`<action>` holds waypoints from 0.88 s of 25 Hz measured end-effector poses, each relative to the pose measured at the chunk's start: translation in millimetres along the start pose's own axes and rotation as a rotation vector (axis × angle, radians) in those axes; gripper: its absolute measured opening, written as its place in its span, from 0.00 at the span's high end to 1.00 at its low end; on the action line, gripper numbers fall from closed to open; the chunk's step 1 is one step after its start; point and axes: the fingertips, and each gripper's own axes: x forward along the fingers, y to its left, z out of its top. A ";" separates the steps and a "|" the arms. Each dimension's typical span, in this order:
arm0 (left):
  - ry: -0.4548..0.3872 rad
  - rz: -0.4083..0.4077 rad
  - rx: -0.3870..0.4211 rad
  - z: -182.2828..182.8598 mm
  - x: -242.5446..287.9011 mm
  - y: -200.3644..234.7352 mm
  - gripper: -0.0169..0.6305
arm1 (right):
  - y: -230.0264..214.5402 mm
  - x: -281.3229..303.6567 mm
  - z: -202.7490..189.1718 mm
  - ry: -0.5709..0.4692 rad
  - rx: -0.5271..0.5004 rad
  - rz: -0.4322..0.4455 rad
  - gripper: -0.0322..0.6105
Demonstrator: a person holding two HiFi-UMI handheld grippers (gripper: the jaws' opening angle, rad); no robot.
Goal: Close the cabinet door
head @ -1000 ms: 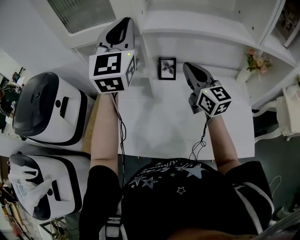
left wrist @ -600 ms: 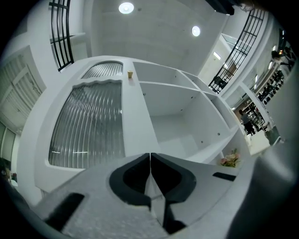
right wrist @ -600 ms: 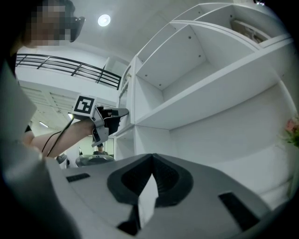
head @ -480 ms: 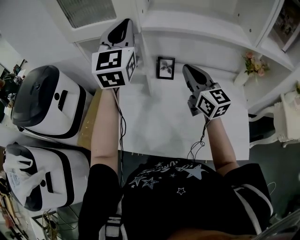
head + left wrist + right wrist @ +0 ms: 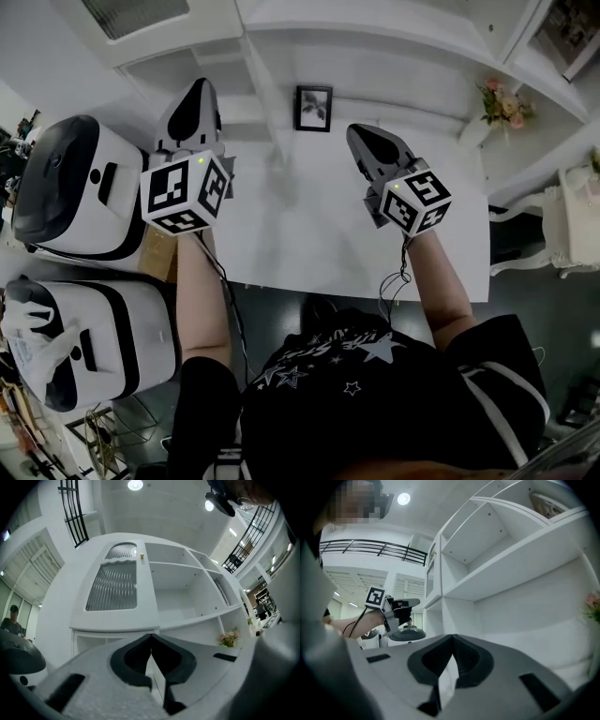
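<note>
at the left of the white cabinet, the cabinet door [image 5: 115, 590] with its ribbed glass panel lies flat against the front and looks shut, its right edge lined up with the upright beside the open shelves [image 5: 187, 597]. the left tongs [image 5: 199, 92] are pressed together with nothing between them, pointing toward the cabinet just below that door and apart from it. the right tongs [image 5: 358, 136] are also pressed together and empty, held over the white bench [image 5: 319, 248] and aimed at the shelves. a small framed picture [image 5: 313, 108] stands at the back of the bench between the two tongs, and a bunch of pink flowers [image 5: 497, 101] sits further to the right. two white-and-black machines [image 5: 70, 187] stand to the left of the bench.
</note>
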 end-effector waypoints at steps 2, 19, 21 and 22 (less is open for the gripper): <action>0.017 -0.003 -0.012 -15.6 -19.6 -6.5 0.96 | 2.3 -7.1 -14.9 0.026 0.006 0.005 0.94; 0.242 0.032 -0.208 -102.8 -271.6 -87.1 0.96 | 147.8 -136.3 -70.7 0.108 0.026 0.039 0.94; 0.254 0.026 -0.214 -100.4 -304.7 -98.7 0.96 | 166.2 -161.7 -68.7 0.095 0.033 0.020 0.94; 0.261 0.021 -0.217 -99.6 -320.8 -105.3 0.96 | 174.1 -175.1 -67.9 0.089 0.038 0.009 0.94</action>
